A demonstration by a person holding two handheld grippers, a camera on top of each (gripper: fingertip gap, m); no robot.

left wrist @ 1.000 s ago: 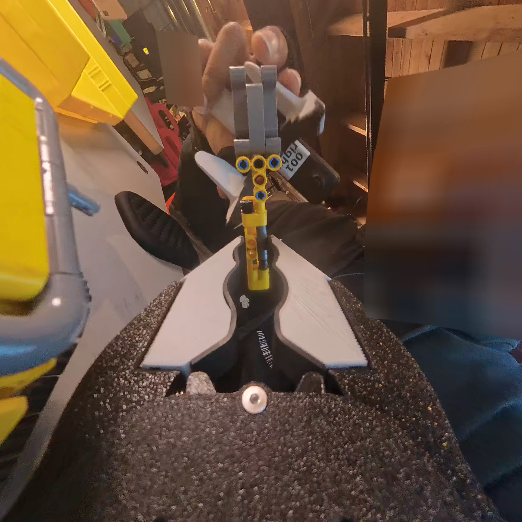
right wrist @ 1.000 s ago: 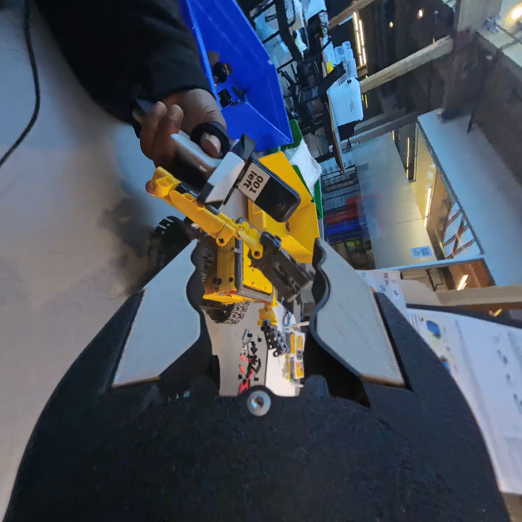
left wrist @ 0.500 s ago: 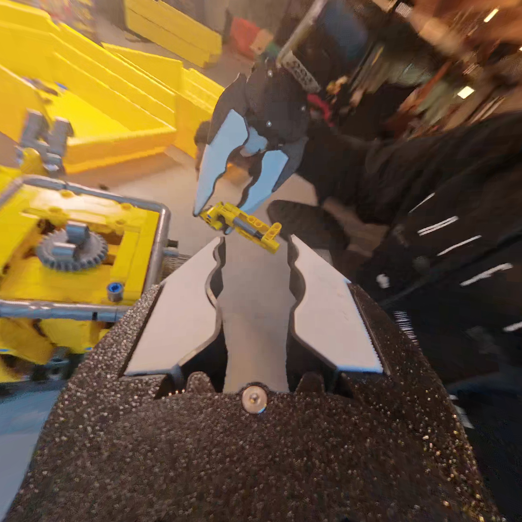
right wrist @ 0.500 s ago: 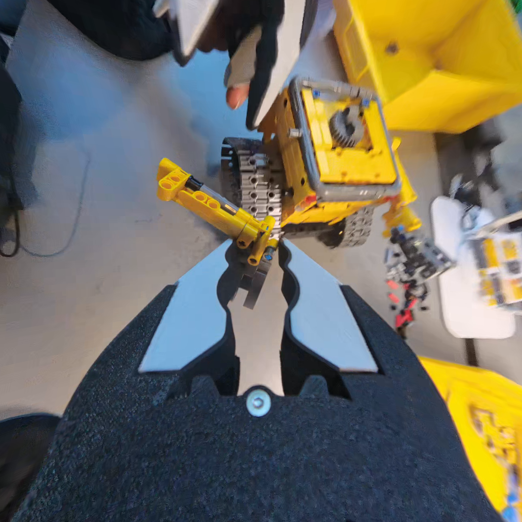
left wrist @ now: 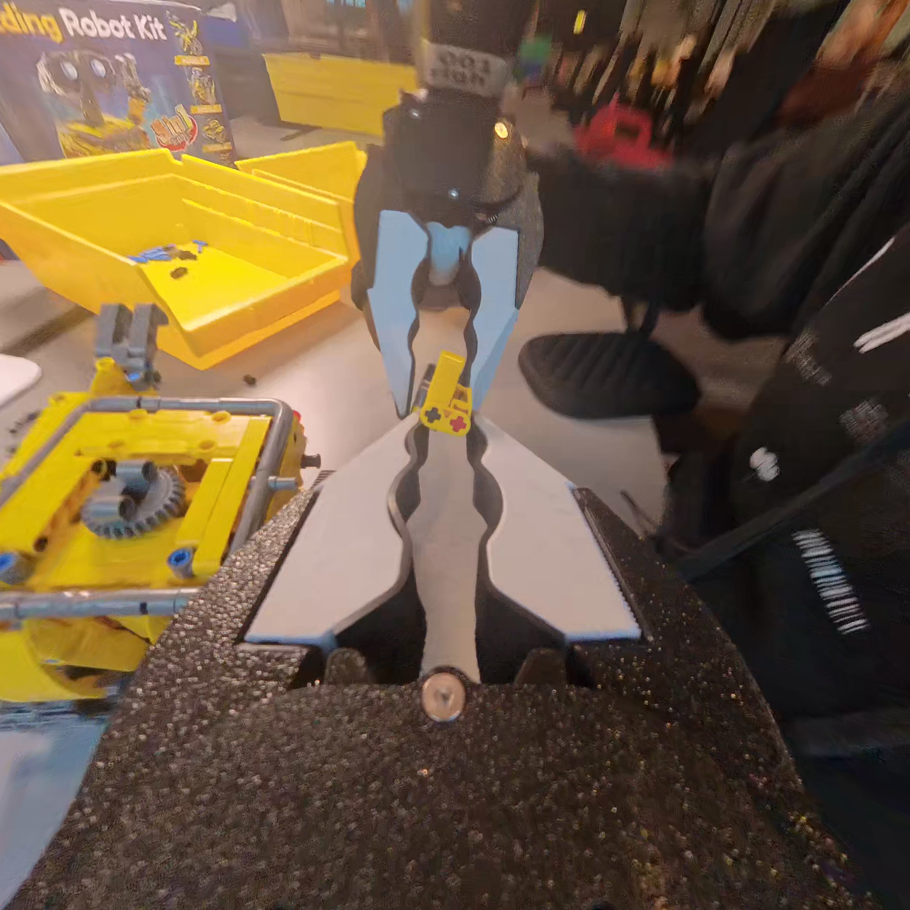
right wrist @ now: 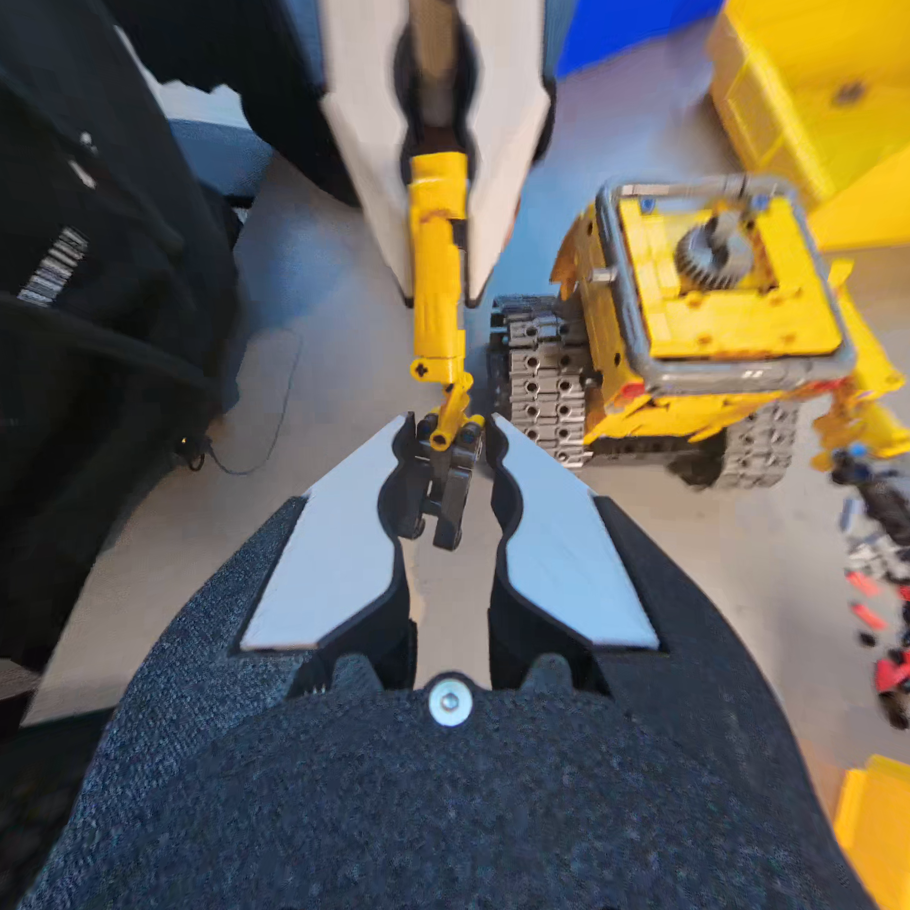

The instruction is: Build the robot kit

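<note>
A yellow brick-built arm piece (left wrist: 445, 389) with a dark grey claw (right wrist: 443, 487) at one end hangs above the grey table between both grippers. My right gripper (right wrist: 449, 418) is shut on the claw end; it also shows in the left wrist view (left wrist: 441, 405), pointing down at me. My left gripper (left wrist: 444, 428) is closed narrowly on the arm's other end, and in the right wrist view (right wrist: 441, 301) its fingers flank the yellow arm piece (right wrist: 436, 276). The yellow tracked robot model (left wrist: 133, 468) stands left of my left gripper and right of my right gripper (right wrist: 714, 305).
A yellow bin (left wrist: 221, 276) with a few small parts and a printed kit box (left wrist: 113, 79) stand behind the model. Loose small parts (right wrist: 881, 566) lie at the right. A person in black (left wrist: 812, 443) is close on the right, and a black pad (left wrist: 605, 374) lies on the table. Across from one pair of fingers to the other is roughly 5 cm.
The right gripper has swung the arm piece so it points at my left gripper. The left gripper's fingers have narrowed from wide open onto the arm's end.
</note>
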